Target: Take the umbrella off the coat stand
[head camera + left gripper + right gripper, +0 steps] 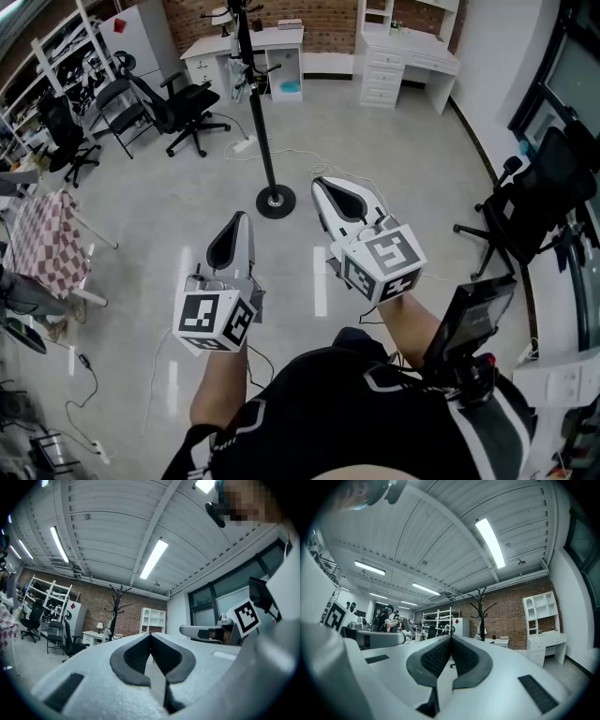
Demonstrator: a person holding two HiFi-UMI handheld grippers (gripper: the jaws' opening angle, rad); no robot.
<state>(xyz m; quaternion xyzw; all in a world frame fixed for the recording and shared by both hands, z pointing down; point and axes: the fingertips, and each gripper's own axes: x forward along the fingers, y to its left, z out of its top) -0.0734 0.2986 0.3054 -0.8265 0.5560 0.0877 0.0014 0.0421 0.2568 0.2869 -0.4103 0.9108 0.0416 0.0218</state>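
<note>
Ahead on grey floor (403,169) — coat stand (256,103) upright, well apart from both grippers. Umbrella (242,87) seems pale bundle hanging partway up pole. Left gripper (240,220) jaws pressed together, nothing between. Right gripper (322,187) likewise — pads meeting, empty.

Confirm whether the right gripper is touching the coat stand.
Apart. In the right gripper view the coat stand stands far off beyond the right gripper, whose jaws are shut on nothing.
</note>
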